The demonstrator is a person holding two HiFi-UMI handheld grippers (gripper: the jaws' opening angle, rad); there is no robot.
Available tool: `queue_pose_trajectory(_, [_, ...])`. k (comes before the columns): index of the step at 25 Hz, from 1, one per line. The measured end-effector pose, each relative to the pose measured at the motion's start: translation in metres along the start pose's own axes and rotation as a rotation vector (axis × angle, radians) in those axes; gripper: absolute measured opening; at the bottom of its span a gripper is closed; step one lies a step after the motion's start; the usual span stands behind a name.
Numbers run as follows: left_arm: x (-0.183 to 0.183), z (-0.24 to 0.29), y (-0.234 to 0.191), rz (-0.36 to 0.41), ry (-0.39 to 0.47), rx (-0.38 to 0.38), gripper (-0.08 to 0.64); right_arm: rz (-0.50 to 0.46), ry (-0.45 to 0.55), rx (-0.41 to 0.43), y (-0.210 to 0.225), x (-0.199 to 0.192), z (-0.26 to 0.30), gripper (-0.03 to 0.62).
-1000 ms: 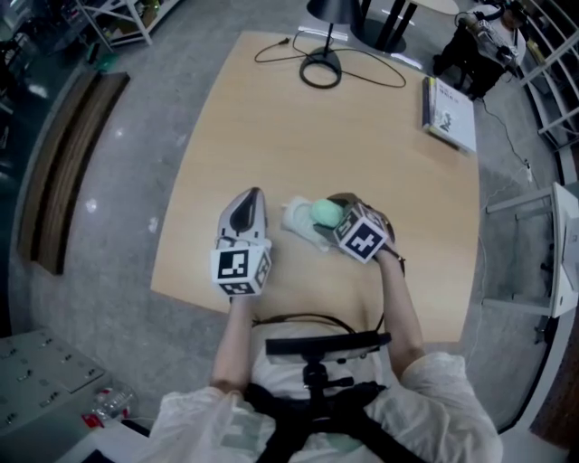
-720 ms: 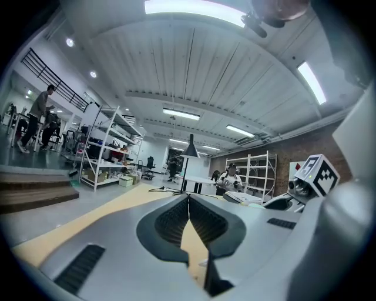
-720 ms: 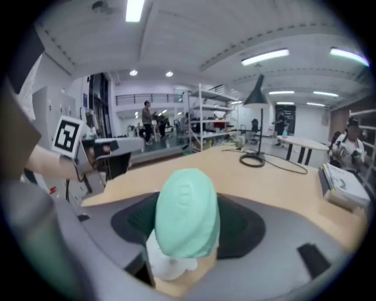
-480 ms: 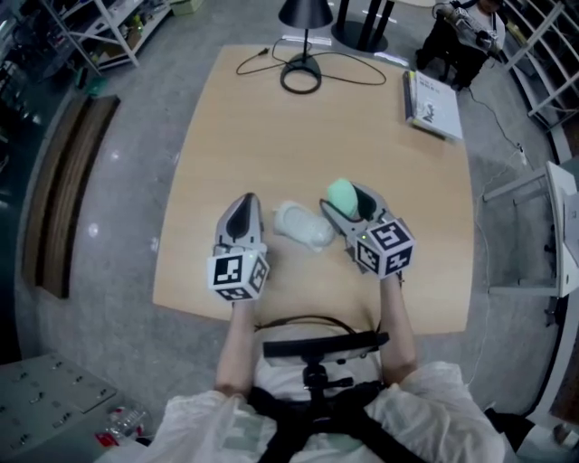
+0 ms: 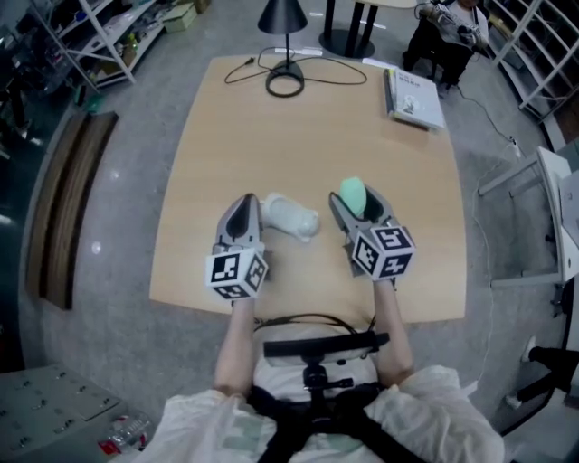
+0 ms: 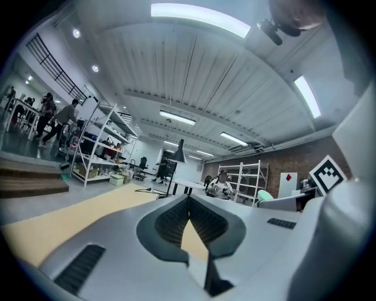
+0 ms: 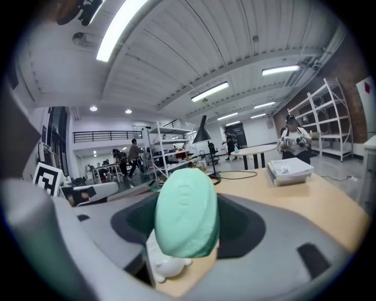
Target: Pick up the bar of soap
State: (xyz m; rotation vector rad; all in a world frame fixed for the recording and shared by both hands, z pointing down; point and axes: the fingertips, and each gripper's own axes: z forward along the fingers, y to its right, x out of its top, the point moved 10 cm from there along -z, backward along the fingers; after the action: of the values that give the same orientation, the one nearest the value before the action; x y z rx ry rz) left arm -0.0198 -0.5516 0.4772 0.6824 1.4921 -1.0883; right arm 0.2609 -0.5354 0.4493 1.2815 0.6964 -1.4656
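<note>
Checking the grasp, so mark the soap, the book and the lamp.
soap (image 7: pixel 187 213), right gripper view, middle of its green face.
book (image 5: pixel 414 98), head view, its cover.
lamp (image 5: pixel 282 18), head view, its dark shade.

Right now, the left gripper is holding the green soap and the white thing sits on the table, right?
No, the right gripper holds the green soap, as the right gripper view shows. The left gripper is shut on nothing. The white thing does sit on the table.
</note>
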Motion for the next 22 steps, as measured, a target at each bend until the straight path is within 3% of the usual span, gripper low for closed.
queue_pose_trajectory(3, [-0.001, -0.014, 0.011, -0.017, 0.0, 0.004, 0.013, 0.029, 0.027, 0.003, 0.0, -0.003, -0.024, 0.298])
queue_pose_trajectory(12, [-0.001, -0.065, 0.053, 0.037, 0.036, -0.074, 0.012, 0.038, 0.084, -0.037, -0.016, -0.017, -0.105, 0.299])
queue_pose_trajectory(22, [0.003, -0.237, 0.066, 0.131, 0.114, -0.169, 0.012, 0.009, 0.164, -0.059, -0.125, -0.057, -0.232, 0.299])
